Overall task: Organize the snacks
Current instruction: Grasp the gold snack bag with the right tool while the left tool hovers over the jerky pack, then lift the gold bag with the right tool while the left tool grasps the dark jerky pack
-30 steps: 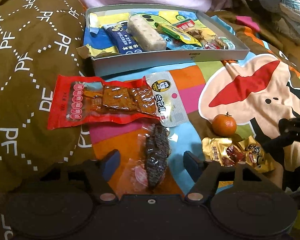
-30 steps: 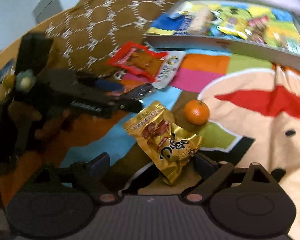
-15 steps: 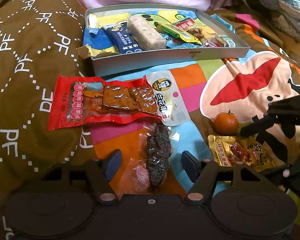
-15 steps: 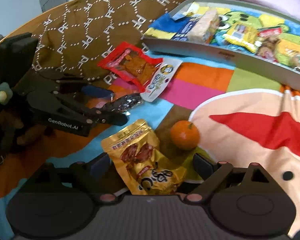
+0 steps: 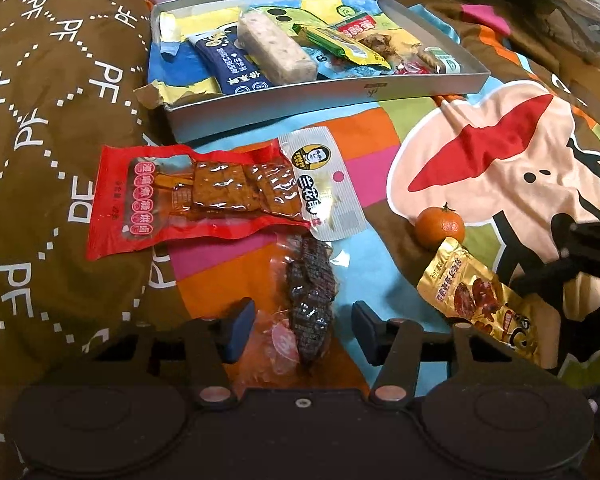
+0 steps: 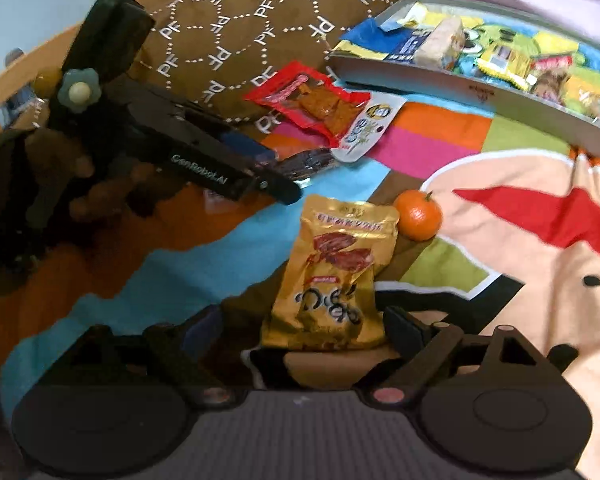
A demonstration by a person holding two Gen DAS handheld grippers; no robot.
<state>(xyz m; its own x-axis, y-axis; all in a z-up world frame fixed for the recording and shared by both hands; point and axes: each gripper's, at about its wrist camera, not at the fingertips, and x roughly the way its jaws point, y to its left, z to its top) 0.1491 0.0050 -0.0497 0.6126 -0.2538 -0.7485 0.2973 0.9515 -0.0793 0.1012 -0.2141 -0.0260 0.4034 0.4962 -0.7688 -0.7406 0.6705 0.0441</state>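
right gripper (image 6: 300,332) hides the gold packet's (image 6: 332,276) lower edge

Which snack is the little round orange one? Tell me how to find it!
Start at the grey metal tray of snacks on the colourful cartoon blanket. Nearer than the tray lies a small round orange tangerine, beside a shiny gold foil packet. It is the only unwrapped fruit.

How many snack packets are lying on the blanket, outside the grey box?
4. The red packet lies near the box, the white packet overlaps its right end, the dark clear-wrapped snack is below them, and the gold packet is beside the tangerine.
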